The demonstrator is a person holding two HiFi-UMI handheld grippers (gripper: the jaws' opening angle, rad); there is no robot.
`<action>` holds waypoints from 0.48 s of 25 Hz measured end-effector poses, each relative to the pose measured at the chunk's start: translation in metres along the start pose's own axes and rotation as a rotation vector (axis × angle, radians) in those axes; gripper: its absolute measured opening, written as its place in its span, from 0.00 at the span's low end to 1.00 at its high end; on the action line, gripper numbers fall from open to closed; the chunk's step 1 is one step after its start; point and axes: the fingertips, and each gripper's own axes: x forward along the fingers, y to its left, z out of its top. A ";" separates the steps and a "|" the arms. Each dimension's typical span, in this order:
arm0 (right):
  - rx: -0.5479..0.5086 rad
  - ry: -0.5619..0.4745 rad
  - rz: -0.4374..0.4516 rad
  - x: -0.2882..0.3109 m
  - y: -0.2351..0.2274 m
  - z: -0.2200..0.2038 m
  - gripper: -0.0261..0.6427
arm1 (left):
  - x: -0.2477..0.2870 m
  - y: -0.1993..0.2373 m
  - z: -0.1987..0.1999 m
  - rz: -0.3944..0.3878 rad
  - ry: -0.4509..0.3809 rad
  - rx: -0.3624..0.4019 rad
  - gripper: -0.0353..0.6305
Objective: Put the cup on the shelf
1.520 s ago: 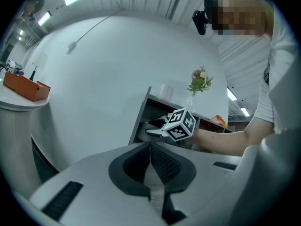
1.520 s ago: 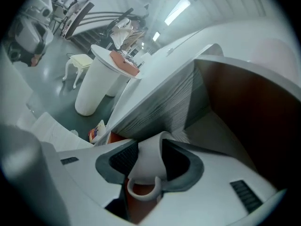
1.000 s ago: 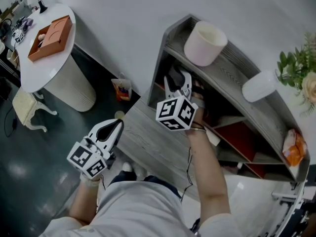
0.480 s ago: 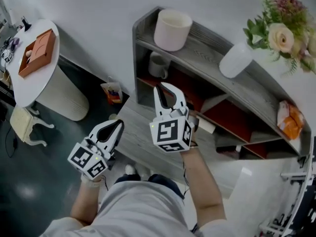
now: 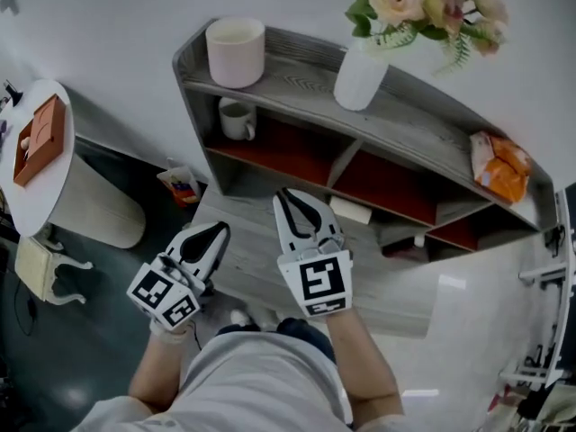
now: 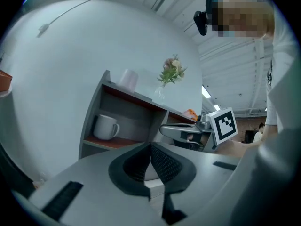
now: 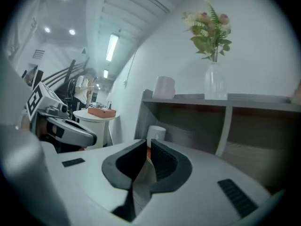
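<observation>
A white cup [image 5: 238, 118] stands upright in the left compartment of the grey shelf [image 5: 297, 70], handle to the right. It also shows in the left gripper view as the cup [image 6: 106, 126] and in the right gripper view as the cup [image 7: 155, 133]. My right gripper [image 5: 295, 202] hangs in front of the shelf, well clear of the cup, shut with nothing in it; its own view shows the right gripper [image 7: 146, 146] with pads together. My left gripper [image 5: 219, 233] is lower left, also shut and empty, as the left gripper [image 6: 150, 148] shows.
On the shelf top are a pale pot [image 5: 236, 52], a vase of flowers [image 5: 360, 75] and an orange bag [image 5: 499, 169]. A low grey wooden bench [image 5: 256, 264] lies under the grippers. A white round table [image 5: 36, 178] with an orange box [image 5: 40, 138] stands left.
The right gripper has drawn back out of the shelf's left compartment towards me and its jaws have closed. The cup stays standing in the compartment. The left gripper has hardly moved.
</observation>
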 end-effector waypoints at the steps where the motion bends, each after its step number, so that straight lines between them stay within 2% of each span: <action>1: 0.017 -0.004 -0.007 -0.007 -0.001 -0.003 0.10 | 0.004 -0.004 0.000 -0.013 0.003 0.003 0.08; 12: 0.229 -0.081 -0.092 -0.074 -0.011 -0.033 0.10 | 0.036 -0.038 -0.010 -0.116 0.044 0.024 0.08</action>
